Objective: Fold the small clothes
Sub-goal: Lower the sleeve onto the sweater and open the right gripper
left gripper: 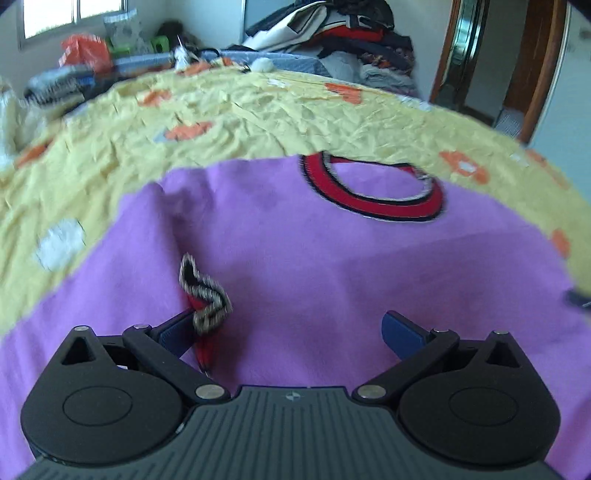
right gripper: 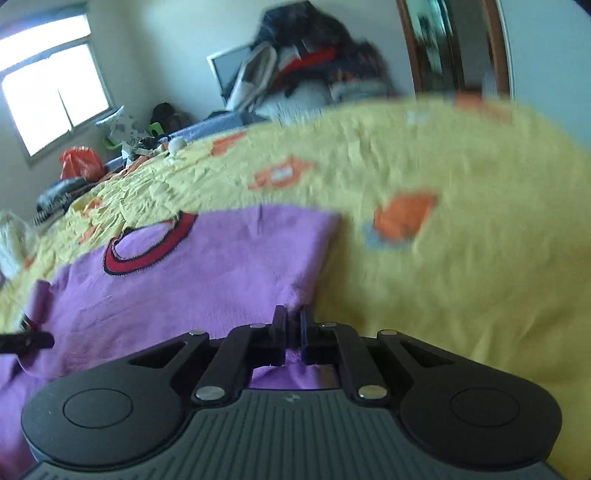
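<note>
A yellow bedspread [left gripper: 258, 110] with orange patches; heaped clothes [left gripper: 343, 33] behind; a window [right gripper: 55, 96].

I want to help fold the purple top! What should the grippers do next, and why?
Probably the left gripper should close on the sleeve cuff. It is open, and the striped cuff lies against one finger, not yet pinched. The right gripper already looks shut on the purple top at its edge on the yellow bedspread, so that side seems ready.
</note>
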